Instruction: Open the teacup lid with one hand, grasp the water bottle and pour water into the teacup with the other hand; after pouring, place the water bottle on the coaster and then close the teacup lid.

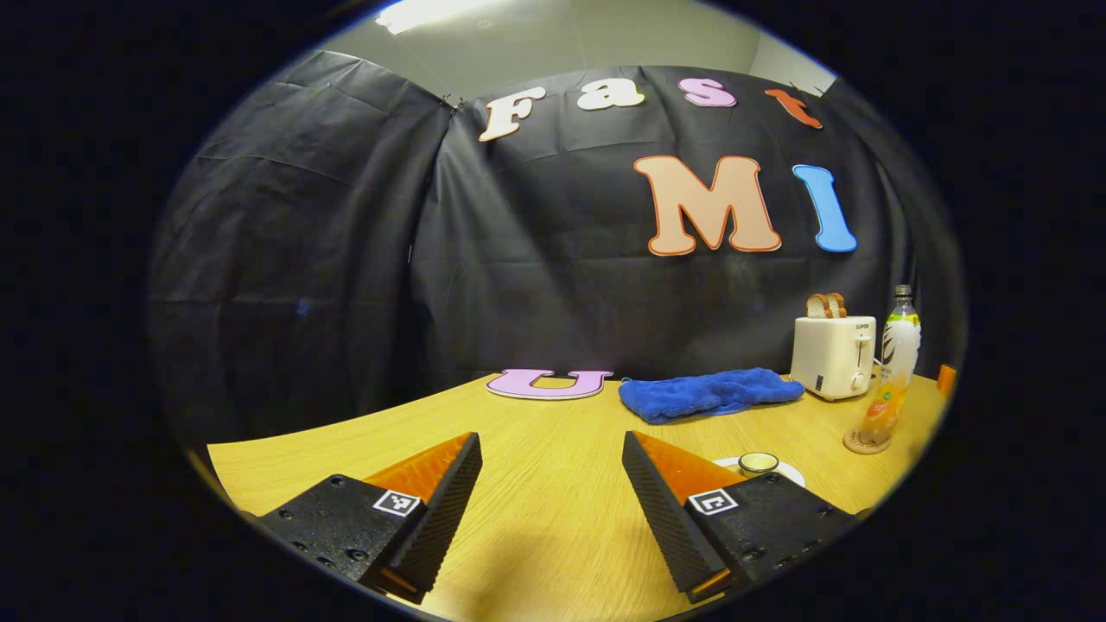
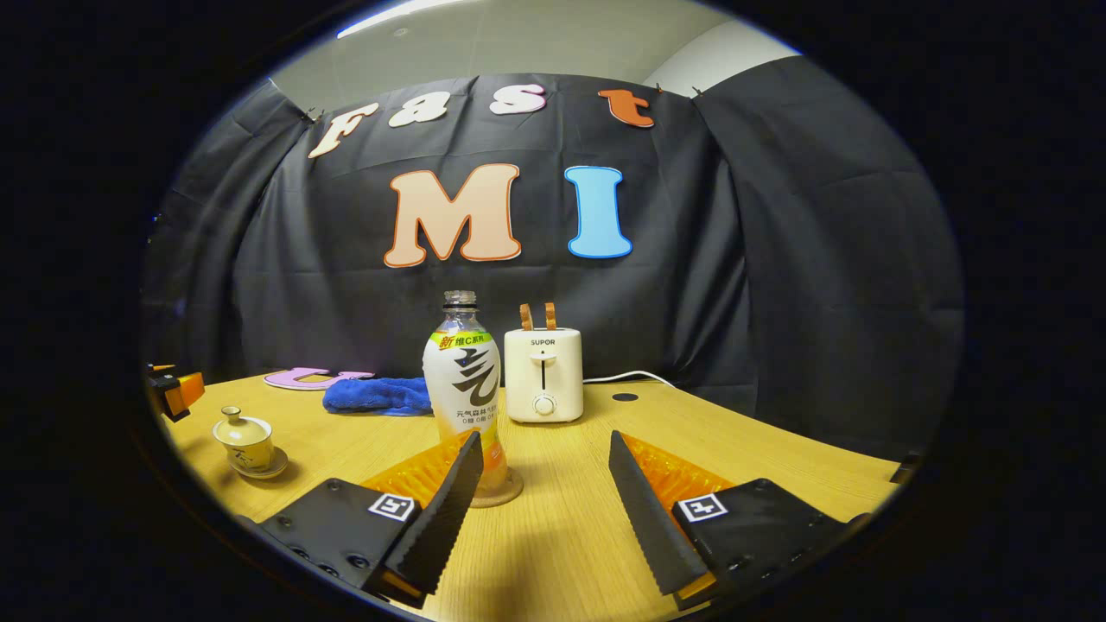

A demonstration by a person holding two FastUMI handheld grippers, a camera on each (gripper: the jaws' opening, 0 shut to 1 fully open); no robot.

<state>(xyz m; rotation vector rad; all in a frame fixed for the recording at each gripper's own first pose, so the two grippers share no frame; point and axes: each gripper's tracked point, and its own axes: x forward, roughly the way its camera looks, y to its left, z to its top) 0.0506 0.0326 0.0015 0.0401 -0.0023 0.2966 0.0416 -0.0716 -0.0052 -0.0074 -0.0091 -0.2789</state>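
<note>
The water bottle (image 2: 464,389) stands upright on a round coaster (image 2: 499,494), just beyond my left fingertip in the right gripper view. My right gripper (image 2: 544,445) is open over the table, with nothing between its fingers. The small yellow teacup (image 2: 244,441) sits on its saucer at the left with its lid on. My left gripper (image 1: 550,449) is open and empty; in its view the teacup's lid (image 1: 759,462) peeks out behind the right finger. Farther right stand the bottle (image 1: 894,371) and coaster (image 1: 867,443). The left gripper (image 2: 173,384) also shows at the far left edge of the right gripper view.
A white toaster (image 2: 543,371) with bread in its slots stands behind the bottle, its cord trailing right. A blue towel (image 2: 378,395) lies at the back of the wooden table (image 2: 562,536). In the left gripper view, toaster (image 1: 834,354) and towel (image 1: 708,393) sit at the back right.
</note>
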